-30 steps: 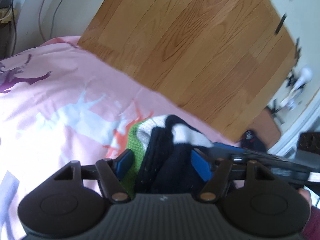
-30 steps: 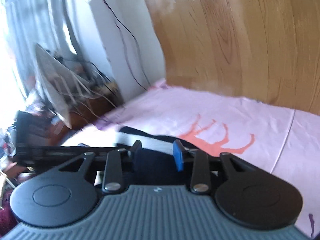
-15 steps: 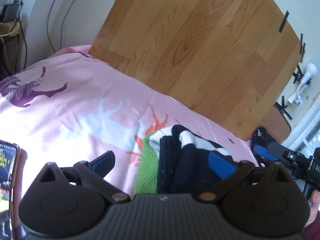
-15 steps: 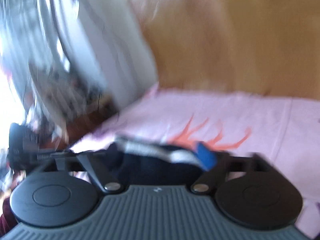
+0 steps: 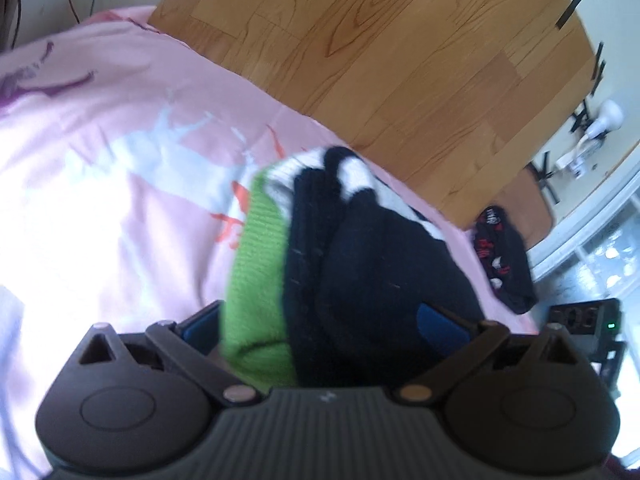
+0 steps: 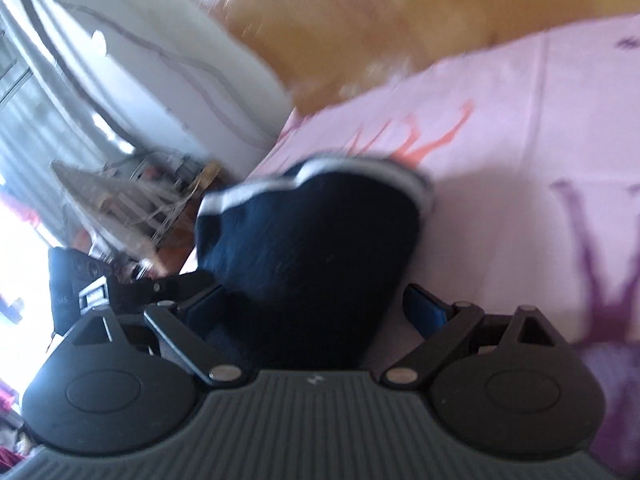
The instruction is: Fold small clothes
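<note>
On the pink sheet (image 5: 100,184), folded socks (image 5: 360,264) lie between both spread claws, left claw (image 5: 320,324) and right claw (image 6: 312,308).

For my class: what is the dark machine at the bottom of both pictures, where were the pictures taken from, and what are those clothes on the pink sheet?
No robot here: a person holds a two-finger gripper in each hand, each with a camera looking along its fingers. One view shows the left gripper, open around a pile of socks, green, navy and white. The other, blurred, shows the right gripper, open too, with a navy sock between its fingers. All lies on a pink sheet. A black patterned sock lies apart.
</note>
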### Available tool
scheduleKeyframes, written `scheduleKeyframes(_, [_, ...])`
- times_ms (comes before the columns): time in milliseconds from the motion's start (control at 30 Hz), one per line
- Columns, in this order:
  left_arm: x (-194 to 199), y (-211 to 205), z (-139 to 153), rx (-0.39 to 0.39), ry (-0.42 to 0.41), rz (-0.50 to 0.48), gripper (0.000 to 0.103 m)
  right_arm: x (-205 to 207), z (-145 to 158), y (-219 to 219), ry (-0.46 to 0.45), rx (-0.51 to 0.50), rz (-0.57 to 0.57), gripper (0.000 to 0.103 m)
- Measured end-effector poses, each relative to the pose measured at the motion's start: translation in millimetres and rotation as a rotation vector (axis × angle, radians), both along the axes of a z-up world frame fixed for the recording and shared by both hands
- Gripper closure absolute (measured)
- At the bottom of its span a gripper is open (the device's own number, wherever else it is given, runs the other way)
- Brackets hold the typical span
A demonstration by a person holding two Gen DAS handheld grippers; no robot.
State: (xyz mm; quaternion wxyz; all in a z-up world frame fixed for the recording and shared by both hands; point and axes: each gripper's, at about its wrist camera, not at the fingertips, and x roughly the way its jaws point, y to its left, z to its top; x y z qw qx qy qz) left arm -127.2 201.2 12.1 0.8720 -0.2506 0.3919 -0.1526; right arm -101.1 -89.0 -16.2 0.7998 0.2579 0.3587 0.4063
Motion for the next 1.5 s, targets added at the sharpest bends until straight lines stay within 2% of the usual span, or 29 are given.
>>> scheduleKeyframes(67, [-1.1, -6.7, -1.8, 0.008, -0.023, 0.008, 0.000, 1.4, 4.2, 11.3, -0.029, -0.029, 0.011, 0.007])
scheduleKeyframes(133, [1.0, -14.4, -2.6, 0.032, -0.045, 0.006, 0.000, 5.7, 4.1, 9.4, -0.021, -0.009, 0.009, 0.021])
scheduleKeyframes(167, [3.6, -16.8, -2.6, 0.029, -0.050, 0.007, 0.000, 7.2, 3.1, 5.3, -0.023, 0.005, 0.012, 0.031])
scheduleKeyframes(200, [8.0, -18.3, -3.0, 0.011, -0.046, 0.001, 0.001, 8.8, 2.0, 1.2, -0.021, 0.024, 0.017, 0.037])
scheduleKeyframes(267, [18.9, -22.4, -3.3, -0.022, -0.033, 0.000, 0.001, 10.8, 0.7, -5.9, -0.015, 0.059, 0.027, 0.042])
scheduleKeyframes(367, [36.9, -31.5, -0.7, -0.075, -0.038, -0.022, 0.001, 9.6, 6.5, -11.9, -0.068, 0.067, 0.024, 0.047])
scheduleKeyframes(433, [51.1, -39.5, 4.0, -0.093, -0.053, -0.043, 0.001, 14.7, 11.9, -19.2, -0.094, 0.072, -0.001, 0.047])
scheduleKeyframes(533, [72.5, -52.5, 17.0, -0.075, -0.088, -0.070, 0.001, 33.5, 22.6, -35.4, -0.108, 0.102, -0.030, 0.047])
scheduleKeyframes(667, [93.4, -42.8, 47.8, -0.051, -0.179, -0.030, 0.001, 65.9, 49.0, -32.3, -0.146, 0.129, -0.033, 0.047])
scheduleKeyframes(800, [113.9, -4.8, 88.9, -0.006, -0.243, 0.076, 0.001, 109.9, 84.0, 4.8, -0.215, 0.168, 0.038, 0.047])
scheduleKeyframes(933, [144.2, 41.7, 118.6, 0.097, -0.277, 0.204, 0.001, 170.6, 107.9, 67.2, -0.239, 0.216, 0.117, 0.047])
scheduleKeyframes(1033, [173.0, 76.2, 111.5, 0.158, -0.245, 0.301, 0.001, 210.5, 106.6, 113.7, -0.237, 0.204, 0.147, 0.047])
scheduleKeyframes(1100, [193.1, 97.3, 90.2, 0.190, -0.177, 0.364, 0.001, 230.3, 94.1, 141.4, -0.216, 0.160, 0.140, 0.045])
scheduleKeyframes(1167, [211.5, 113.8, 60.2, 0.196, -0.085, 0.410, 0.001, 244.6, 73.8, 170.6, -0.203, 0.063, 0.123, 0.044])
scheduleKeyframes(1233, [225.4, 124.5, 28.7, 0.182, 0.021, 0.437, 0.009, 253.8, 48.1, 193.6, -0.173, -0.053, 0.111, 0.043])
scheduleKeyframes(1267, [228.2, 126.4, 17.2, 0.197, 0.050, 0.455, 0.009, 256.5, 36.4, 200.6, -0.151, -0.112, 0.097, 0.037])
scheduleKeyframes(1300, [227.7, 127.4, 10.3, 0.206, 0.056, 0.472, 0.006, 257.0, 27.0, 201.5, -0.137, -0.140, 0.066, 0.025])
scheduleKeyframes(1367, [223.0, 127.7, 7.7, 0.193, 0.039, 0.475, 0.004, 255.0, 17.3, 190.1, -0.112, -0.091, 0.050, 0.021])
scheduleKeyframes(1433, [214.1, 117.8, 12.9, 0.221, 0.032, 0.518, 0.004, 251.4, 20.0, 178.1, -0.086, -0.085, 0.027, 0.017])
scheduleKeyframes(1500, [200.1, 97.0, 24.0, 0.242, 0.012, 0.572, 0.004, 236.9, 28.3, 162.4, -0.109, -0.094, 0.003, 0.016])
